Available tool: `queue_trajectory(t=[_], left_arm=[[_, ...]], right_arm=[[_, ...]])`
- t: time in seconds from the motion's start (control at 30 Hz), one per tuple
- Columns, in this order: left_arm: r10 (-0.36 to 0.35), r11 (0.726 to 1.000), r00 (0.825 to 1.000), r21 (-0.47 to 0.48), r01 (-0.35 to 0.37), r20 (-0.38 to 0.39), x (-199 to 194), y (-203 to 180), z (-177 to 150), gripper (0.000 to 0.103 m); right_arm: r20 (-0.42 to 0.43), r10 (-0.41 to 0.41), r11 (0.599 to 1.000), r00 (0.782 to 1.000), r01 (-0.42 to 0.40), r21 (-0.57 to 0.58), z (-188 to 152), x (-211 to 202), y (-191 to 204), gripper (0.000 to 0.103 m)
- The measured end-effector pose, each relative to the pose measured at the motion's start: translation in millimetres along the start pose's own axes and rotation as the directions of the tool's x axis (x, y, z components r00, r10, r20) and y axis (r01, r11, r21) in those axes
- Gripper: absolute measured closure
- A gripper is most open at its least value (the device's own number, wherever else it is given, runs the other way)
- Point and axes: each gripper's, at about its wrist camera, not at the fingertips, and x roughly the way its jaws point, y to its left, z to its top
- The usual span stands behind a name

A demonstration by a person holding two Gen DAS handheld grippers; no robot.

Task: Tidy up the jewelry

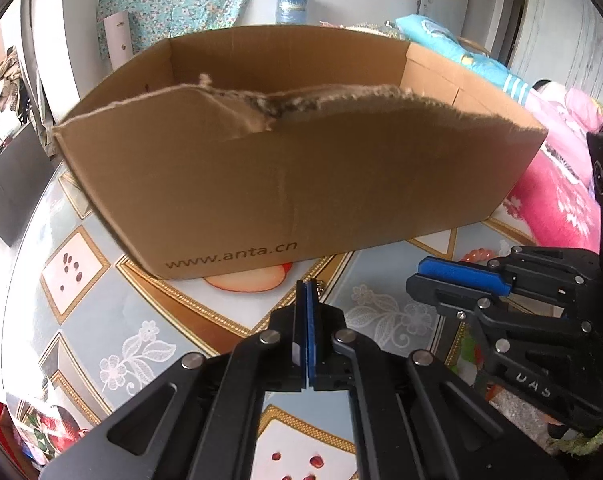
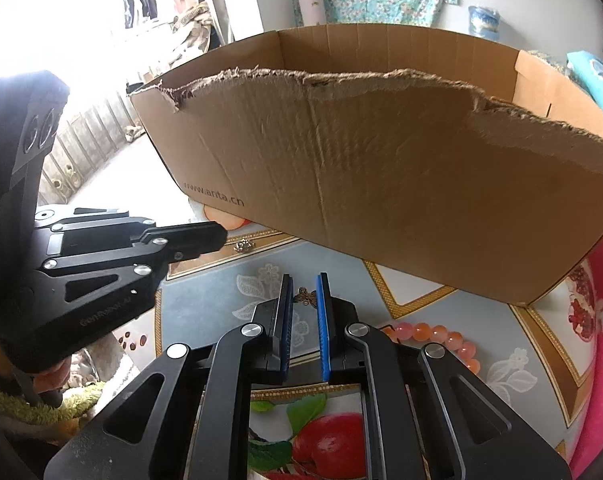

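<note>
My left gripper (image 1: 306, 283) is shut, its blue pads flat together just in front of the cardboard box (image 1: 301, 184). A small silver ornament (image 1: 320, 286) lies at its tip; I cannot tell if it is pinched. In the right wrist view the left gripper (image 2: 221, 236) points at that silver ornament (image 2: 243, 245) on the cloth. My right gripper (image 2: 304, 280) is shut on a small bronze butterfly charm (image 2: 306, 296), a narrow gap between its pads. It is also in the left wrist view, the right gripper (image 1: 415, 274). An orange bead bracelet (image 2: 437, 334) lies beside it on the table.
The box (image 2: 381, 180) has a torn front rim and fills the back of the patterned tablecloth (image 1: 141, 320). Pink bedding (image 1: 561, 184) lies right of the table, a dark screen (image 1: 13, 192) to the left. A hand in a fuzzy green sleeve (image 2: 53, 396) holds the left gripper.
</note>
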Motion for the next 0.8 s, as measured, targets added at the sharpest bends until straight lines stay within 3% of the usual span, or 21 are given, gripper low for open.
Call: queue_trajectory(t=[0.37, 0.43, 0.5, 0.8], left_arm=[[-0.068, 0.997, 0.997, -0.036, 0.069, 0.047, -24, 10, -5, 0.103], [-0.090, 0.996, 0.995, -0.026, 0.091, 0.035, -21, 6, -2, 0.099], [-0.088, 0.996, 0.996, -0.011, 0.088, 0.029, -16, 2, -1, 0.084], [-0.059, 0.997, 0.998, 0.056, 0.059, -0.001, 5, -10, 5, 0.083]], right_arm=[[0.043, -0.002, 1.000, 0.999, 0.003, -0.010, -10, -24, 8, 0.094], [0.043, -0.002, 1.000, 0.999, 0.002, -0.008, -13, -26, 7, 0.093], [0.038, 0.000, 1.000, 0.999, 0.000, -0.002, -15, -26, 7, 0.093], [0.036, 0.020, 0.999, 0.999, -0.021, 0.029, -24, -29, 1, 0.093]])
